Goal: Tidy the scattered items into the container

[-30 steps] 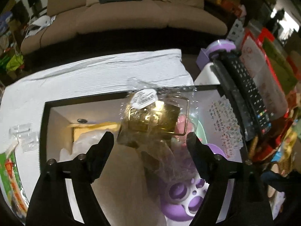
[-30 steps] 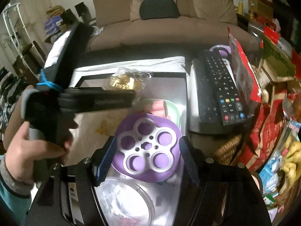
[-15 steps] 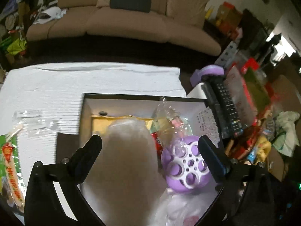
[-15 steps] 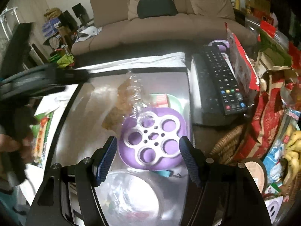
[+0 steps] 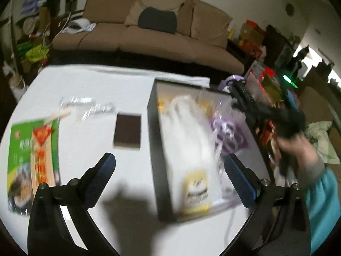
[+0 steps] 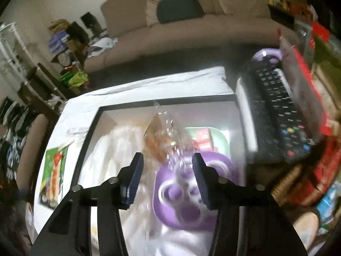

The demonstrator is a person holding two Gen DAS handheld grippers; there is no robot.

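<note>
Black-walled container (image 5: 153,128), purple perforated disc (image 6: 191,202), dark brown pad (image 5: 127,131), green-and-red packet (image 5: 32,160).

Left gripper (image 5: 168,171) with jaws wide apart and empty; ahead of its left finger a brown pad (image 5: 127,131), ahead right a black-rimmed box (image 5: 153,132).

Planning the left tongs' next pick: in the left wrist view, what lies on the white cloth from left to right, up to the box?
Green packet → clear wrappers → brown pad → black box.
</note>
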